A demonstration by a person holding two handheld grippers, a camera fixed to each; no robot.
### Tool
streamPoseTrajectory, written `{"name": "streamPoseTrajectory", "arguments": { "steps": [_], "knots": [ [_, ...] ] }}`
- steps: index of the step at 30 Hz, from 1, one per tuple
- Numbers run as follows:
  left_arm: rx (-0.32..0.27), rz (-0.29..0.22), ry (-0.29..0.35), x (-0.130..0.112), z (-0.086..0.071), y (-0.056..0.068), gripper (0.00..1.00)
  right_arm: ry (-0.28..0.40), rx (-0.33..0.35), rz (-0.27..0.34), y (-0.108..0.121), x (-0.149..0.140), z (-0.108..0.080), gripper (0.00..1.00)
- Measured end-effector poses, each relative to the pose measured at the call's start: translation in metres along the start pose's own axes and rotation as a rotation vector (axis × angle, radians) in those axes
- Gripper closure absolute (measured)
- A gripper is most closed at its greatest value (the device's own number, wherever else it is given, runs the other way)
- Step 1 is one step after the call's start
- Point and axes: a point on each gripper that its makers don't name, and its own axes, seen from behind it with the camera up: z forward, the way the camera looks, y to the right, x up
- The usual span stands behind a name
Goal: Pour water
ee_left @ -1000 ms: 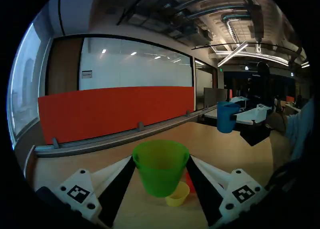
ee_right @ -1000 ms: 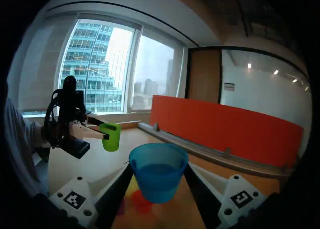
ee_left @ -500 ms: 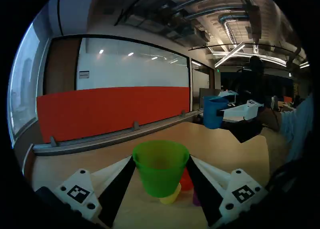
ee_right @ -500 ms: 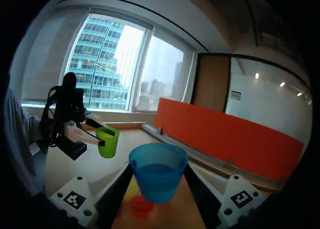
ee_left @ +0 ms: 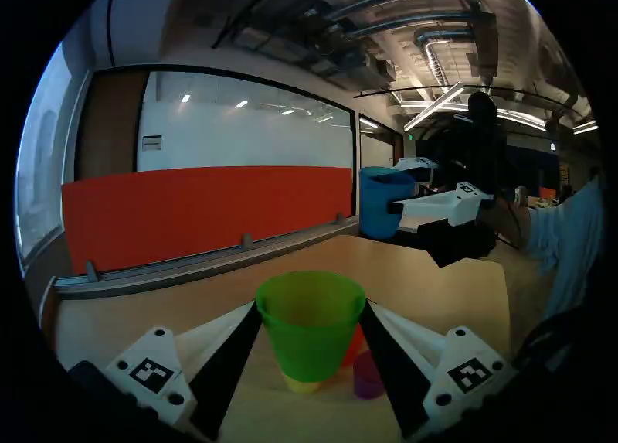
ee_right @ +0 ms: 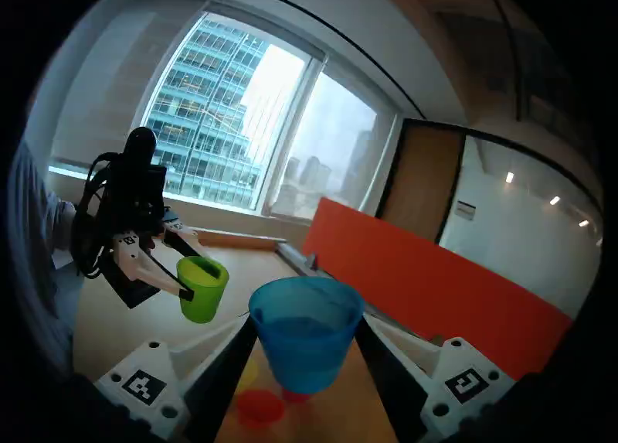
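The right gripper (ee_right: 305, 328) jaws clasp the water-filled blue cup (ee_right: 305, 354) mid-wall, probably light, thin-walled and sloshy, while the left gripper (ee_left: 309, 325) likewise clamps the green cup (ee_left: 310, 342).

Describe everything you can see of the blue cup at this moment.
The blue cup is a smooth, slightly see-through plastic tumbler, wide at its open rim and narrowing to the base. It is upright, with water showing part way up inside. The right gripper clamps it from both sides, one finger on each wall, holding it off the table. Nothing else touches it; the green cup hangs apart, to its left in the right gripper view.
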Motion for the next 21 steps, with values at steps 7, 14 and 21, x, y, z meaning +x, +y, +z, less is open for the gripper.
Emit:
{"name": "streamPoseTrajectory", "arguments": {
  "steps": [7, 14, 21],
  "knots": [
    [-0.023, 0.009, 0.004, 0.0, 0.001, 0.011, 0.12, 0.005, -0.005, -0.088, 0.006, 0.009, 0.007, 0.11],
    [-0.036, 0.01, 0.01, 0.001, 0.002, 0.019, 0.13, 0.01, -0.008, -0.182, 0.009, 0.02, 0.016, 0.11],
    [-0.05, 0.005, 0.025, 0.005, 0.002, 0.025, 0.12, 0.006, -0.005, -0.278, 0.008, 0.031, 0.029, 0.11]
  ]
}}
